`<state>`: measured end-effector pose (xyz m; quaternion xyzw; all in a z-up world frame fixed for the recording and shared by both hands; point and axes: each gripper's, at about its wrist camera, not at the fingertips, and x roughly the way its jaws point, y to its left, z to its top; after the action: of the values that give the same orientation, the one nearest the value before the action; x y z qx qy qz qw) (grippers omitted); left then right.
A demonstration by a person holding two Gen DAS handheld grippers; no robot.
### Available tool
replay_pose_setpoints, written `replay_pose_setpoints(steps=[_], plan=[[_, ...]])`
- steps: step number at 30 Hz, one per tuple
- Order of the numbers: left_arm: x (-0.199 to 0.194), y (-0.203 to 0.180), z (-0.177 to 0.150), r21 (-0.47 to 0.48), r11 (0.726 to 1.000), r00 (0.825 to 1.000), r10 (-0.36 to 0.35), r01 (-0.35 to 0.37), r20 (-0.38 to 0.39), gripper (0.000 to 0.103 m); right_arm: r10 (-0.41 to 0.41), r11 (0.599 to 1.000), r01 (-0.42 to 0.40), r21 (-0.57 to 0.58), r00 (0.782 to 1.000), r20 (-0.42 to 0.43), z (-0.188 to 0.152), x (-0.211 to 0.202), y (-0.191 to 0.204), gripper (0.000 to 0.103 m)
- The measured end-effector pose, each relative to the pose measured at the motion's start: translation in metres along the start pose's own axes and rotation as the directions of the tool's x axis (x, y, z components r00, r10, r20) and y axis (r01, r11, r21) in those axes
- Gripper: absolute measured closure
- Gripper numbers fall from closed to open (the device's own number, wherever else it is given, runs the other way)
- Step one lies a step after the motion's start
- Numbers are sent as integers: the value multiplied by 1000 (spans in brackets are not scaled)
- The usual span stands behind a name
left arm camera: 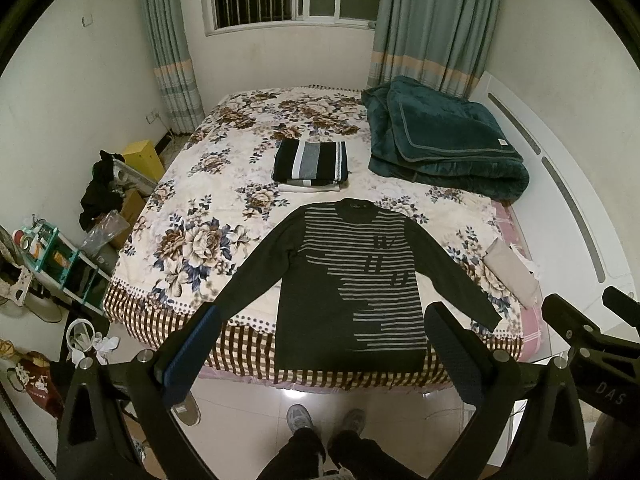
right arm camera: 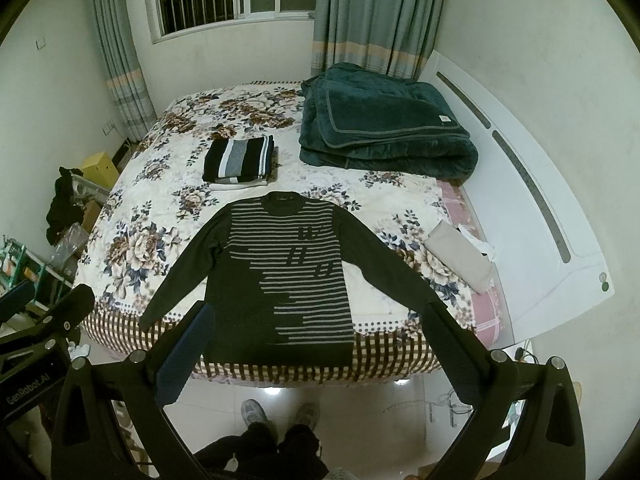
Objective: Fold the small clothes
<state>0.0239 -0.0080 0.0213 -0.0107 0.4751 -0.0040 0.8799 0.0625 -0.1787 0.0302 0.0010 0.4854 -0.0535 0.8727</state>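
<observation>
A dark sweater (left arm camera: 352, 280) (right arm camera: 280, 280) with grey stripes lies flat and face up at the near edge of the bed, both sleeves spread out, its hem hanging over the edge. Beyond its collar sits a folded striped garment (left arm camera: 310, 162) (right arm camera: 239, 160) on top of a folded white one. My left gripper (left arm camera: 324, 344) is open, held above the floor in front of the sweater's hem, touching nothing. My right gripper (right arm camera: 316, 340) is open too, also short of the hem and empty. The right gripper's body (left arm camera: 592, 344) shows at the right edge of the left wrist view.
The bed has a floral cover (left arm camera: 224, 184) (right arm camera: 152, 216). A folded teal blanket (left arm camera: 440, 140) (right arm camera: 384, 120) lies at the back right, a beige cloth (left arm camera: 512, 272) (right arm camera: 460, 260) at the right. Clutter and a shelf (left arm camera: 60, 264) stand left of the bed. A person's shoes (left arm camera: 324, 420) stand on the tiled floor.
</observation>
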Motion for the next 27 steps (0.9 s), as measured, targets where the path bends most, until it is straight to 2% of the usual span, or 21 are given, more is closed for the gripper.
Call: replay_pose_setpoints(steps=[4,6,9,12,14,18,19,21,22,24,27], plan=[[6,-7,8,1,1000,1000,8,-8,13,0,2,1000,-2,18,1000,-3,8,-1,1,0],[25,-9,16,11,999,999,36,-36,37,0,15,999,-14,48,1000,-12,14,5,0,0],[61,-13,22,36,996,993,83,-86,79,0,33,990,-26,140,998,-50,17,43,-14,0],[113,-19,23,64,992,990,103,-109,94,0,4,962,27,271,994,-113,7,103,-52,0],[147,-17,19,77,990,991,112,-118,78,0,-19,928,74,364,988,-154,-12,148,-87,0],[239,-40,17,81,988,991,136,-135,-12,0,-55,828,188,529,965,-257,-53,238,-168,0],[255,-44,16,78,987,989,145,-143,-31,0,-58,792,220,570,956,-288,-68,265,-193,2],[298,-57,10,69,984,983,169,-164,-73,0,-38,729,252,637,943,-330,-95,314,-236,23],[313,-60,7,66,982,979,185,-179,-88,0,-25,694,270,668,936,-352,-111,343,-263,40],[351,-71,4,62,976,967,217,-211,-130,0,-3,643,300,704,921,-389,-136,390,-302,41],[406,-84,-4,59,970,951,244,-237,-189,0,55,537,309,785,916,-398,-175,464,-367,40]])
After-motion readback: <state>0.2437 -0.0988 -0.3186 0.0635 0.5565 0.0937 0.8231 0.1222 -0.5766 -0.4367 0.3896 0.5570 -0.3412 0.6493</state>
